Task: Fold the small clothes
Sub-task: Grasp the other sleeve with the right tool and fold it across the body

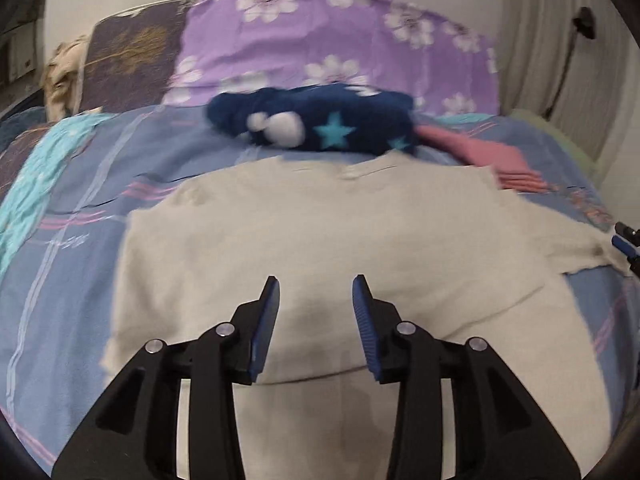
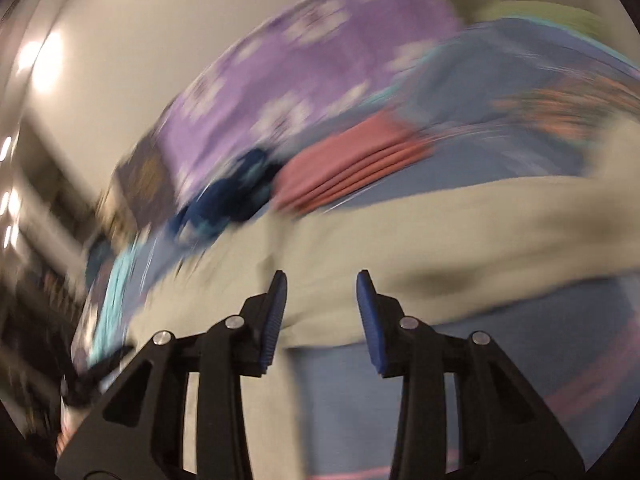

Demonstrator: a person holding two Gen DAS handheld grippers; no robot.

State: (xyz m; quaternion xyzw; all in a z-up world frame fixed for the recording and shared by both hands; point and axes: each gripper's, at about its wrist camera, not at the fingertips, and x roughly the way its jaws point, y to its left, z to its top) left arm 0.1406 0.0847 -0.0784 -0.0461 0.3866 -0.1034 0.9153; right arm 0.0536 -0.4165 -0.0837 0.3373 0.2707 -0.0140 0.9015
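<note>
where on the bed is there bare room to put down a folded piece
The widest bare patch of the blue striped bedspread lies left of the cream shirt, bordered by the turquoise cloth. A smaller strip shows right of the shirt's lower edge. It is crowded behind the shirt: the navy star garment and the folded pink stack sit before the purple floral pillow.

On the bed there was one cream shirt, one navy star-patterned garment, one folded pink cloth, one turquoise cloth, and two pillows: one purple floral, one dark patterned.
</note>
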